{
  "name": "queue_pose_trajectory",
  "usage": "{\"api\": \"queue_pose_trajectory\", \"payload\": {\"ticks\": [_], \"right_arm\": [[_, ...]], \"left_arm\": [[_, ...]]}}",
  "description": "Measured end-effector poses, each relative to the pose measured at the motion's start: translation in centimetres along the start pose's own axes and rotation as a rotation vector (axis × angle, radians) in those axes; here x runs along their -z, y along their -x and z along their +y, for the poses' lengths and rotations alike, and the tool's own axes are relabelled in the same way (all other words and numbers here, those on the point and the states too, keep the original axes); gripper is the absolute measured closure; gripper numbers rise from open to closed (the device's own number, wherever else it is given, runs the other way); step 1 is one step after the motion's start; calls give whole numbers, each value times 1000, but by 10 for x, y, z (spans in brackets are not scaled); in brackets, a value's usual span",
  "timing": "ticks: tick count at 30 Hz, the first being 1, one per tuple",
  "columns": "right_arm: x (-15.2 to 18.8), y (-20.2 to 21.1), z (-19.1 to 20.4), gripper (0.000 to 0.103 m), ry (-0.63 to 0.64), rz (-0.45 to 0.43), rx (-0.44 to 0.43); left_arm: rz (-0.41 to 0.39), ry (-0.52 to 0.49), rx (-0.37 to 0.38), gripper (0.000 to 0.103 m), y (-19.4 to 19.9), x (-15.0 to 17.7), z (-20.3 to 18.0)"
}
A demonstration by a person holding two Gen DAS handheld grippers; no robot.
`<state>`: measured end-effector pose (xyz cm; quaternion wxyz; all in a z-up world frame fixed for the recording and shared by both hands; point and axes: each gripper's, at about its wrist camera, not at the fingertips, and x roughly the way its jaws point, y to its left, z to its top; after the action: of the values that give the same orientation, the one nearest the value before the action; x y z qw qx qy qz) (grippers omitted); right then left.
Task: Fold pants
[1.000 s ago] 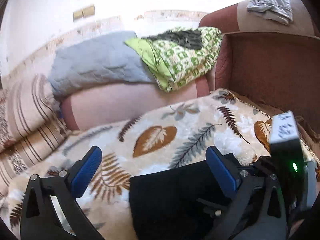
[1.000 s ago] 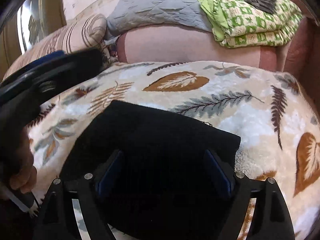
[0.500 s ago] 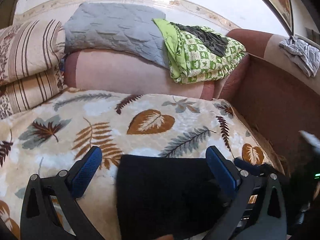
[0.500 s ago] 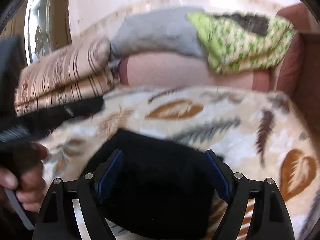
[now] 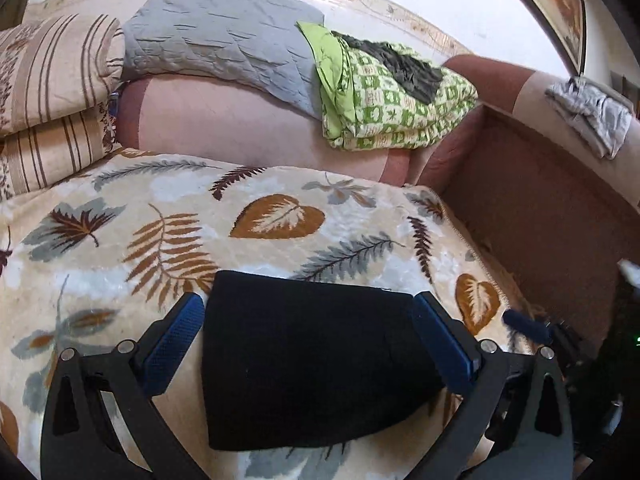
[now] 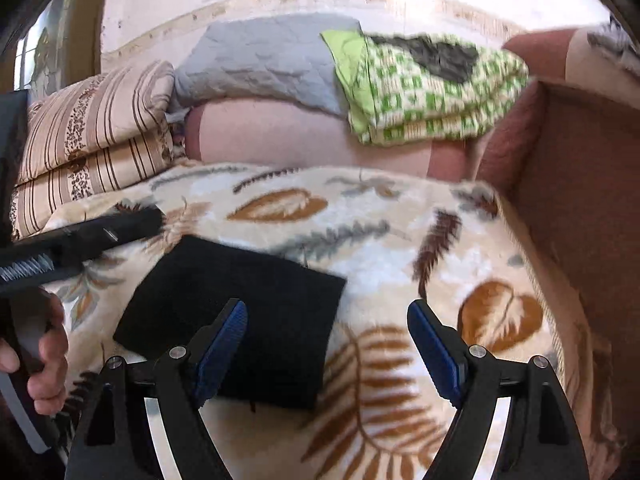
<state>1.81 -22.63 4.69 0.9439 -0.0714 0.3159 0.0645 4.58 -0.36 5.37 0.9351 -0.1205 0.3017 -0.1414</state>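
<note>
The black pants (image 5: pixel 308 356) lie folded into a compact rectangle on the leaf-patterned blanket (image 5: pixel 120 220). My left gripper (image 5: pixel 308 320) is open and empty, raised over the pants with its blue pads either side of the bundle. In the right wrist view the pants (image 6: pixel 240 312) lie to the left, partly behind my left pad. My right gripper (image 6: pixel 326 330) is open and empty, above the blanket (image 6: pixel 400 264) at the pants' right edge. The left gripper's body (image 6: pixel 76 240) and the hand holding it show at the left there.
Striped pillows (image 5: pixel 52 92) are stacked at the far left. A grey quilt (image 5: pixel 224 40) and a green patterned blanket (image 5: pixel 388 100) lie on the pink sofa back (image 5: pixel 240 132). A brown armrest (image 5: pixel 540 200) with a grey cloth (image 5: pixel 592 112) bounds the right side.
Both grippers have pulled back and up from the folded pants. My right gripper has shifted right, so the pants now sit left of it. The pants stay flat on the blanket.
</note>
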Motion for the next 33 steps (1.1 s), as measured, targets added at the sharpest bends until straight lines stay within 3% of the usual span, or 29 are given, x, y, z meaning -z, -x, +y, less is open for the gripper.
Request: {"api": "queue_pose_trajectory", "payload": {"ticks": [4,7,12,14,16,18,20,22,24,26,27,30,33], "right_arm": [[14,2,-20,20,-79,53,-22],[20,17,-37,20,-149,28,-50],[24,42,-61,22,-299,-70,-270],[22,42,-54,34,-266,-86,-310],[22,31,-39,68,-213,-43,-356],[23,15,-22,82,-163,18,-350],[23,1,-8,87,-131,41,-314],[21,-8,1,90,-121,39,-312],[23,-20,7,90,-118,71,-292],[32,-46,9,96,-129,192,-241],[36,-53,9,97,-137,215,-231],[35,-54,13,97,-140,213,-212],[36,-53,14,97,-143,210,-202]], "left_arm": [[30,60,44,0,14,7,15],[26,48,8,0,30,14,21],[30,12,-23,0,35,31,22],[54,-23,-12,0,27,39,17],[52,-55,12,0,24,42,9],[52,-45,30,6,21,43,8],[62,-22,71,20,16,43,9],[81,-11,60,32,9,45,12],[138,8,58,33,-5,50,16],[210,3,46,34,-21,60,17],[247,-20,1,35,-32,67,16],[240,-77,-63,34,-38,73,7],[252,-37,-56,34,-38,72,10]]}}
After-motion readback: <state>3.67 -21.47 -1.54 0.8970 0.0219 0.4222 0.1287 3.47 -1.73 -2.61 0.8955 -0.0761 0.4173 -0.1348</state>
